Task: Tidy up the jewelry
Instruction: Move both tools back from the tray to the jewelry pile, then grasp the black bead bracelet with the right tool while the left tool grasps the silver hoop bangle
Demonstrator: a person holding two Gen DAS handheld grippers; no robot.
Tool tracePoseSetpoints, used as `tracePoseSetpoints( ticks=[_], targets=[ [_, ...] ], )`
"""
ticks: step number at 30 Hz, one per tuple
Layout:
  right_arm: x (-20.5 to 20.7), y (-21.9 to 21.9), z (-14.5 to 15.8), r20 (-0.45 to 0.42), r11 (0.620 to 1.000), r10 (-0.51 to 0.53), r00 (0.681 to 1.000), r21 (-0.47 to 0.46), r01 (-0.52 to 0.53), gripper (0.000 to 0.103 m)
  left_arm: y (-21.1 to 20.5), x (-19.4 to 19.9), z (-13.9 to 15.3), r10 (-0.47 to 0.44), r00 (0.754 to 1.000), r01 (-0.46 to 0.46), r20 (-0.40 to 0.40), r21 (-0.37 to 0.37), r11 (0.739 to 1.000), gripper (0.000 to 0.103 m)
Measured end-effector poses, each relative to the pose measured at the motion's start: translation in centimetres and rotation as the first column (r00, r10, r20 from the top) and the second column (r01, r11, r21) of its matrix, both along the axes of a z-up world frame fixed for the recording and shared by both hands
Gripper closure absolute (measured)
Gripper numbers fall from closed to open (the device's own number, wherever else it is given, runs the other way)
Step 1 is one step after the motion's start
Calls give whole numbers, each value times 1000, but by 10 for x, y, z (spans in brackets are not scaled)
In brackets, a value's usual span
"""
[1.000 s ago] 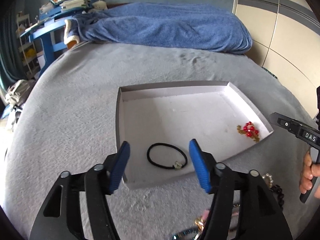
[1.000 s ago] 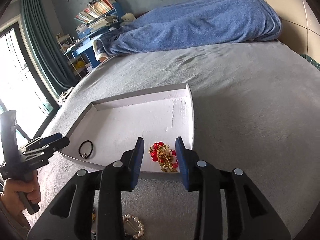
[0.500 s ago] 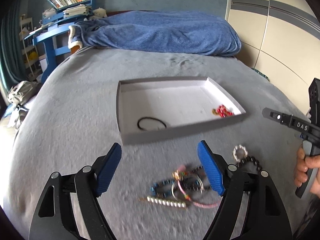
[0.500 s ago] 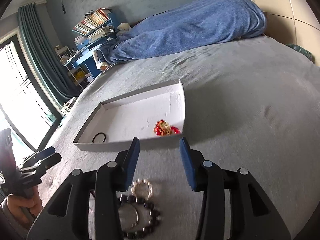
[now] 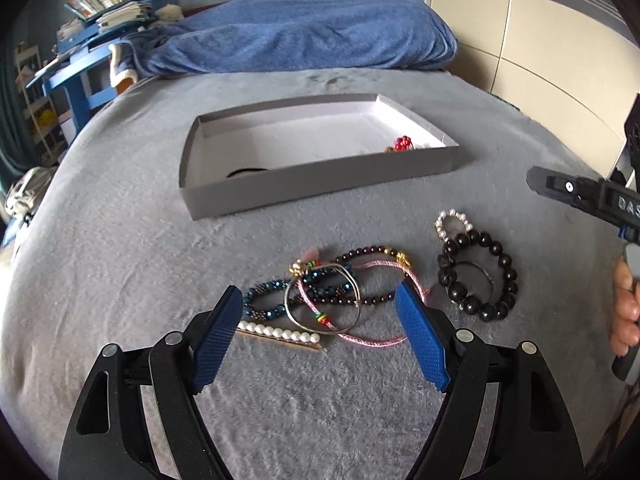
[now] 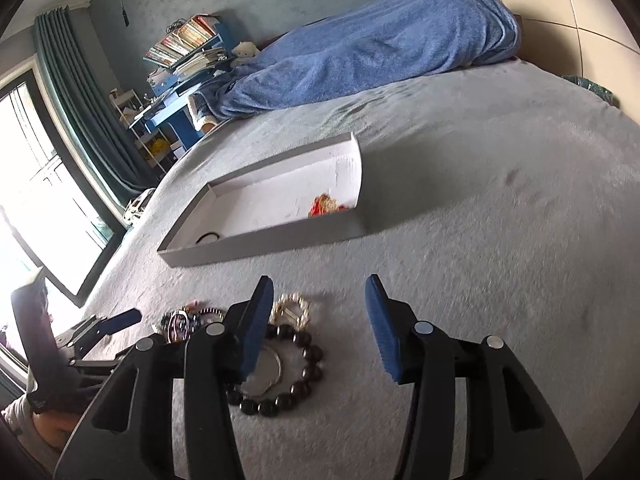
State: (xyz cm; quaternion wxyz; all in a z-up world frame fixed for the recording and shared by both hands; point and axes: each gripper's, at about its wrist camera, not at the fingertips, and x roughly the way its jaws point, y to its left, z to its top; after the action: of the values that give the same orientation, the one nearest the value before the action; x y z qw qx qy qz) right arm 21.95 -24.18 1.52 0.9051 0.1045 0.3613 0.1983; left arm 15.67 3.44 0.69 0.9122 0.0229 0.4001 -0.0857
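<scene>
A shallow grey tray [image 5: 320, 186] [image 6: 260, 242] on the bed holds a black hair tie [image 5: 248, 171] [image 6: 209, 238] and a red-and-gold beaded piece [image 5: 402, 143] [image 6: 326, 206]. In front of it lie tangled bracelets [image 5: 324, 292], a pearl hair clip [image 5: 280, 334], a black bead bracelet [image 5: 476, 276] [image 6: 304, 360] and a small pearl ring [image 5: 452, 224] [image 6: 290, 312]. My left gripper [image 5: 320, 300] hovers open over the tangle, gripping nothing. My right gripper [image 6: 319, 292] is opening above the pearl ring and black bracelet, with nothing between its pads.
A grey blanket [image 6: 500, 240] covers the bed, with a rolled blue duvet [image 5: 300, 36] at its far end. Blue desk and shelves [image 5: 88, 60] stand far left, and a panelled wall [image 5: 540, 40] stands on the right. A hand [image 5: 624, 304] holds the right gripper's handle.
Both grippers have drawn back from the tray to above the loose jewelry on the blanket. The left jaws widened, and the right jaws spread apart. The hair tie and red piece stay in the tray.
</scene>
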Motion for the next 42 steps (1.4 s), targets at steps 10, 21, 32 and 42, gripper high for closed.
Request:
tracePoseSetpoints(
  ticks=[10, 21, 32, 42],
  targets=[
    [-8, 22, -18, -20, 994, 43, 999, -100, -45, 54, -10, 8, -18, -16, 999, 17, -39, 19, 1000, 39],
    [-14, 29, -30, -41, 990, 63, 997, -123, -67, 54, -8, 5, -9, -27, 1000, 27, -11, 2, 1000, 56],
    [-11, 36, -39, -61, 983, 91, 994, -152, -99, 54, 9, -8, 17, 15, 1000, -14, 23, -63, 998, 56],
    [-4, 43, -52, -110, 977, 88, 990, -186, -107, 80, 8, -9, 19, 8, 1000, -5, 29, -86, 996, 56]
  ],
)
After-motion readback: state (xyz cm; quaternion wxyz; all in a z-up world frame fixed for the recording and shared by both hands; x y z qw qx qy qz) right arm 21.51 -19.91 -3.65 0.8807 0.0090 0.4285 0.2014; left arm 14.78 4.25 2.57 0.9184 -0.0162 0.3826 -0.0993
